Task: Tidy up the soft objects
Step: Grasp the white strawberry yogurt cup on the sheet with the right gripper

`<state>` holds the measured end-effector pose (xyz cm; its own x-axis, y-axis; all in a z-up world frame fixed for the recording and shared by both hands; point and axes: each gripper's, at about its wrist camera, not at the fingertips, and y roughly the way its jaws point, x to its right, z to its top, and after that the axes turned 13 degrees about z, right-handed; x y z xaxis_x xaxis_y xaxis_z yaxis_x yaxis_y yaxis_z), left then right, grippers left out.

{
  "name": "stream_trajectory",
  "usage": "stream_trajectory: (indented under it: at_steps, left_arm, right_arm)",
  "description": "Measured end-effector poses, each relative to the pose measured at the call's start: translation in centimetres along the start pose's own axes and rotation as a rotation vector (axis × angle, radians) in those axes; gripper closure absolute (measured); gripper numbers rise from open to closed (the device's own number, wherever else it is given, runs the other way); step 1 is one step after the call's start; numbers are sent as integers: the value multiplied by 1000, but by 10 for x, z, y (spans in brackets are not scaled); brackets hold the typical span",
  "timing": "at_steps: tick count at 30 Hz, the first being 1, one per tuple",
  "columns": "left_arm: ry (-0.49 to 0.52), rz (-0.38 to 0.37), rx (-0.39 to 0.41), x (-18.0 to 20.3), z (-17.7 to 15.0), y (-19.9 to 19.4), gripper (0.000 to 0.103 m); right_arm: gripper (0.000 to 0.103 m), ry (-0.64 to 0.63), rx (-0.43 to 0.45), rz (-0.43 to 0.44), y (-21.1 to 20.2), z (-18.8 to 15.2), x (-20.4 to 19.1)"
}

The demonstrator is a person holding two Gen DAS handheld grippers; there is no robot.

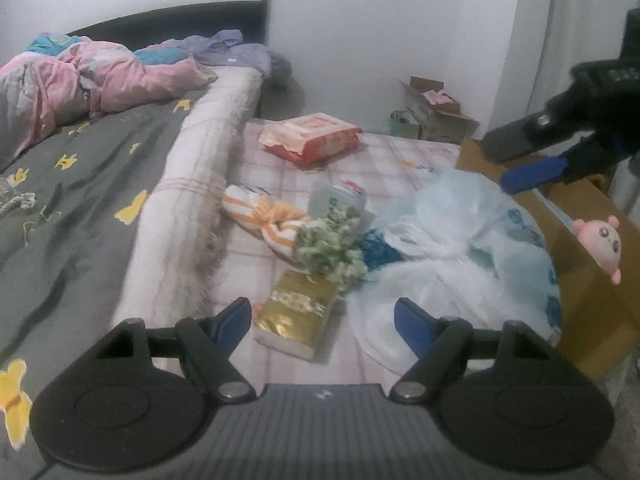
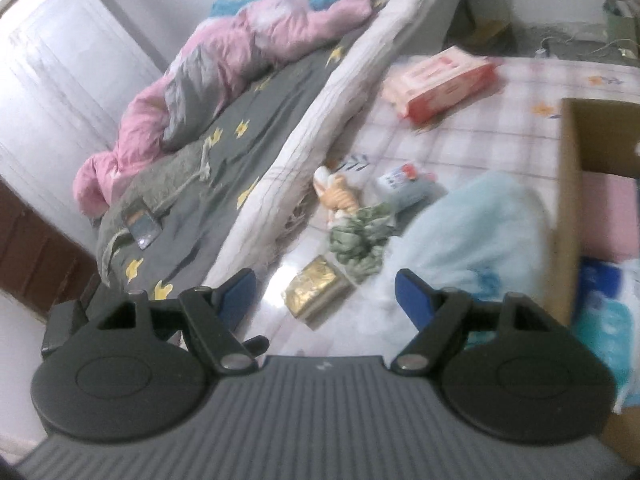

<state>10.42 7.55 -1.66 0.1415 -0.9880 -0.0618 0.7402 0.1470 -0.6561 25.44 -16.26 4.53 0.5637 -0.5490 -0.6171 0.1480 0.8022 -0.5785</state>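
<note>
On the checked mat (image 1: 400,156) lie an orange-striped cloth (image 1: 264,216), a green-white fluffy bundle (image 1: 332,244), a gold pack (image 1: 296,312) and crumpled plastic bags (image 1: 452,256). My left gripper (image 1: 322,320) hangs open above the gold pack, gripping nothing. A pink plush toy (image 1: 604,240) rests on the cardboard box (image 1: 584,280). My right gripper (image 1: 508,164) hovers open over the box's far corner. In the right wrist view, the right gripper (image 2: 324,292) is open and empty above the gold pack (image 2: 316,288), the fluffy bundle (image 2: 360,236) and a light blue bag (image 2: 472,232).
A bed with a grey sheet (image 1: 80,200) and a pink quilt (image 1: 100,84) fills the left side. A red pack (image 1: 316,138) and a clear wipes pack (image 1: 340,198) lie farther back on the mat. An open carton (image 1: 432,108) stands by the wall.
</note>
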Motion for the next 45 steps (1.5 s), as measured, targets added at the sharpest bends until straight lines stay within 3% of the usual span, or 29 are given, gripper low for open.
stream_trajectory:
  at_steps: [6,8,12,15,17,21,28,31,32,38,41,45]
  left_arm:
    - [-163,-9,-105,-27,38,35,27]
    - [-185,-27,-95,-30,50,44,27]
    - [-97,-65,-55,-14,78,67,27]
    - [-52,-97,-91,0,95,95,27]
    - [-28,-74,-121,6,100,114,32]
    - [-23,-75,-185,4,97,138,35]
    - [-24,-63,-210,-9,88,141,35]
    - [-28,-56,-198,-12,90,136,35]
    - [-28,-56,-192,-13,91,133,35]
    - [-55,-63,-168,-22,89,114,35]
    - [-63,-72,-145,-26,86,98,35]
    - [-51,-98,-94,-32,75,63,30]
  right_arm:
    - [26,3,-20,-16,46,48,1]
    - [26,33,-22,-41,63,67,11]
    - [26,113,-58,-95,97,99,41]
    - [26,124,-102,-153,123,119,63]
    - [24,83,-159,-189,143,129,73]
    - [19,63,-260,-212,178,138,95]
    - [16,-14,-383,-239,220,130,110]
    - [23,-22,-377,-240,224,129,115]
    - [35,-1,-369,-216,224,130,118]
    - [36,155,-274,-186,208,136,139]
    - [36,219,-186,-137,187,139,141]
    - [36,252,-84,-16,145,134,115]
